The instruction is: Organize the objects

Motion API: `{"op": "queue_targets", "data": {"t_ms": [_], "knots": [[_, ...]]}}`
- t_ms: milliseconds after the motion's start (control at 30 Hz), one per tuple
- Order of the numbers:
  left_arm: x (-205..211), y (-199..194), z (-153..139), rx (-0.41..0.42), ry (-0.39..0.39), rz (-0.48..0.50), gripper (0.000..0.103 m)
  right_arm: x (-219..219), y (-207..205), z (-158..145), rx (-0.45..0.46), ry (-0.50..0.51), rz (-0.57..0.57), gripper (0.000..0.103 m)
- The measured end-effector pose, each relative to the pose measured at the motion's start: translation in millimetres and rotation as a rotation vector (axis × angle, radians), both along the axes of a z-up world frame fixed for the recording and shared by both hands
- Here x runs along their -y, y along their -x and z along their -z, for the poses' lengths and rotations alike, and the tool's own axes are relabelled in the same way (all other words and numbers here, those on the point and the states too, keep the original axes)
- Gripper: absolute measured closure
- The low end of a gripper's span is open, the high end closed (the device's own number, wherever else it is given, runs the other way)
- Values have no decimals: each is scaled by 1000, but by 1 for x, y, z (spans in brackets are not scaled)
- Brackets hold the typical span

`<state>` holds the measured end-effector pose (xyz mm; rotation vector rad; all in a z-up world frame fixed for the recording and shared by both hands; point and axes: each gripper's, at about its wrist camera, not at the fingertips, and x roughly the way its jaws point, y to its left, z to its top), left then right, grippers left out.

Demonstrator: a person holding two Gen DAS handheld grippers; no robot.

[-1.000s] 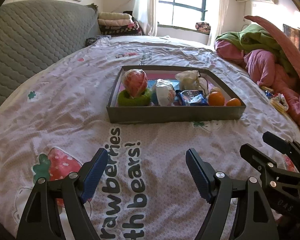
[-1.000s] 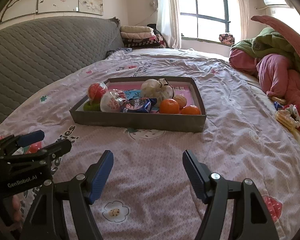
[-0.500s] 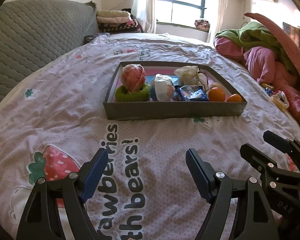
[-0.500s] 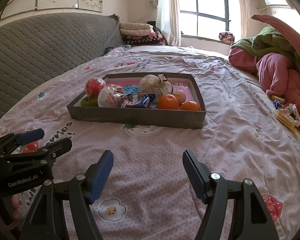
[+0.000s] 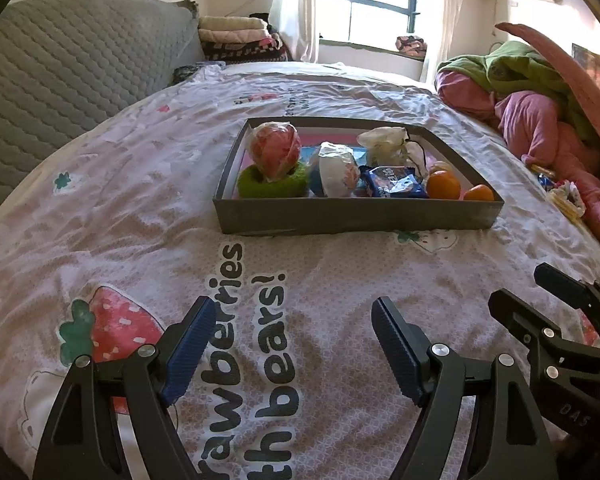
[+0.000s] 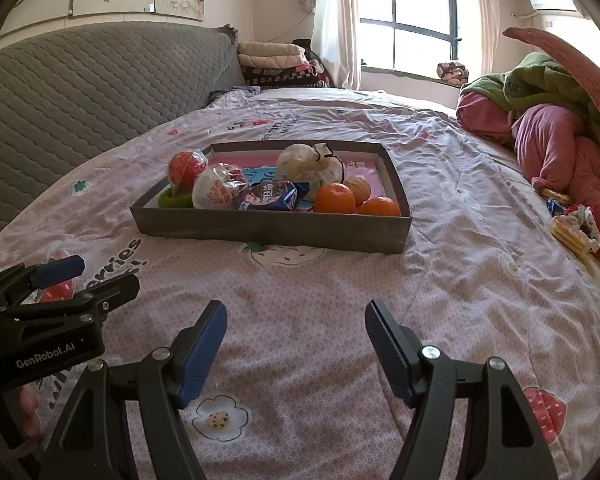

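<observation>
Here's the tray (image 6: 268,236), sitting out in the middle of the bed (image 6: 440,300), and nearly everything that needs sorting is already packed inside it. At the tray's left end a red ball (image 5: 275,150) perches on a green ring (image 5: 272,186) (the ring cradles it, which looks like why it doesn't roll). Next along the tray comes a white wrapped egg (image 6: 219,191), then a blue snack packet (image 6: 274,196) lying across the middle, a white tied bag (image 6: 309,165) toward the far wall, and three oranges (image 6: 334,198) bunched in the tray's right near corner. They're crowded against one another, so picking any single one out will probably call for a careful approach.

Well to the right of the tray, loose on the bed's edge, lie a few snack packs (image 6: 572,228) beside the heaped pink and green bedding (image 6: 548,120); my guess is those are the strays waiting to join the tray.

Now the grippers. The left gripper (image 5: 290,344) hovers near the tray's front wall, above the printed lettering, its jaws wide apart and empty. The right gripper (image 6: 296,340) hangs alongside it, also spread with nothing between its pads. Both point toward the tray, poised side by side, neither committed to an item yet.
</observation>
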<state>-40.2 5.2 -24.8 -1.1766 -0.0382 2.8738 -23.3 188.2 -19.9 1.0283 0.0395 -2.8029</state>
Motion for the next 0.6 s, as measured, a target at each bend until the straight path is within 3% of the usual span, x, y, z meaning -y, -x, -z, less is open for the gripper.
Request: {"op": "queue_targets", "data": {"t_ms": [433, 600], "knots": [[-13, -9, -3, -49, 25, 64, 22, 0, 0, 1, -2, -6, 7, 32], [-14, -7, -1, -27, 14, 57, 22, -1, 0, 1, -1, -9, 7, 32]]}}
